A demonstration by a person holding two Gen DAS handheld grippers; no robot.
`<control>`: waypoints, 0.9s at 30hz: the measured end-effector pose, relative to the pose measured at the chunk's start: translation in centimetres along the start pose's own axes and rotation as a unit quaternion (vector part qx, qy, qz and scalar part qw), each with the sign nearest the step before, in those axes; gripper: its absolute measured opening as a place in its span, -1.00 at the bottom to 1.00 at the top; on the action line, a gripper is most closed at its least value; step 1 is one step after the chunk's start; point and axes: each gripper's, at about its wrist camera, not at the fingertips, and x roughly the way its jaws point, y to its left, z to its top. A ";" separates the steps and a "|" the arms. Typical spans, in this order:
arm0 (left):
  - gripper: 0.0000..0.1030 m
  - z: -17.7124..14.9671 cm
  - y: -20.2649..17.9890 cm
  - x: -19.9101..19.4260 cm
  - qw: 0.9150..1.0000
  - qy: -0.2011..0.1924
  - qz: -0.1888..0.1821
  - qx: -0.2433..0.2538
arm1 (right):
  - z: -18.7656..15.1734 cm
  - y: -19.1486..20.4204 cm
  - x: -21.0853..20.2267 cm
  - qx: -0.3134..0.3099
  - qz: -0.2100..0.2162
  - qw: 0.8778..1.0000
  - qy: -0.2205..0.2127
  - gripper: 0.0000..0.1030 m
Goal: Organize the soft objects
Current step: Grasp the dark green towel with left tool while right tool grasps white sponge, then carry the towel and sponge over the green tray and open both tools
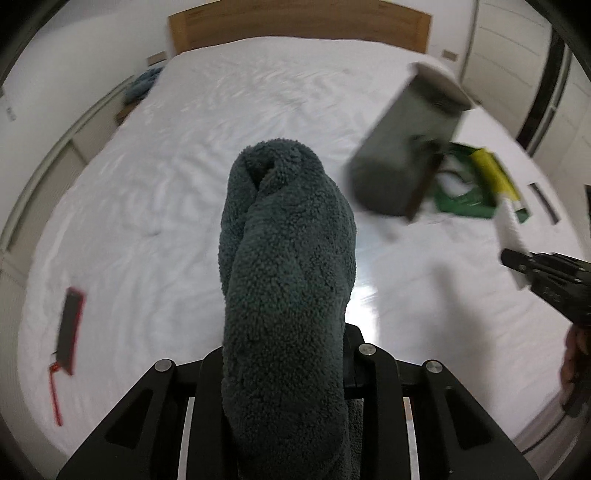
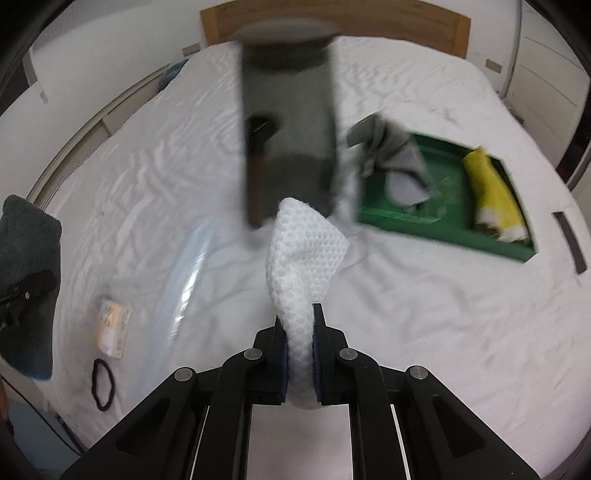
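Dark teal fleece cloth [image 1: 288,280], bunched into a thick roll, fills the middle of the left wrist view; the left gripper [image 1: 286,363] is clamped on it, jaws pressed into the pile on both sides, with the roll standing up and forward over the white bed [image 1: 155,192]. White waffle-textured cloth [image 2: 301,266] sits pinched between the fingers of the right gripper [image 2: 300,354], jaws nearly closed with only the folded fabric between them; its free end rises and flares out above the fingertips. From the right wrist view the teal cloth and the left gripper appear at the far left edge, held above the sheet. Green tray [image 2: 447,229] lies on the bed to the right, holding a crumpled grey cloth [image 2: 402,170] toward its left side and a yellow cloth [image 2: 487,184] with white tips at its right end. Dark grey boxy object [image 2: 291,122] with a pale top stands blurred beside the tray's left end; what it is cannot be told. Small pale packet [image 2: 112,325] and a black hair tie [image 2: 102,384] lie on the sheet at lower left of the right view. Red-edged dark flat item [image 1: 68,328] lies on the sheet at left in the left view. Wooden headboard [image 1: 299,27] closes the far end of the bed.
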 end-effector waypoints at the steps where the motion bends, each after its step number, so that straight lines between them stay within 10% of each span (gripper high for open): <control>1: -0.56 0.6 -1.8 -0.2 1.000 -0.002 -0.012 0.004 | 0.3 -0.7 -0.6 0.000 -0.005 1.000 -0.003 -0.83; 13: -0.56 10.0 -20.4 1.7 0.990 -0.024 -0.127 0.054 | 6.4 -13.5 -2.7 -0.013 -0.060 0.997 -0.036 -0.83; 27: -0.56 18.8 -29.3 13.5 0.997 -0.028 -0.065 0.043 | 10.8 -20.3 4.0 -0.015 -0.088 0.996 -0.030 -0.83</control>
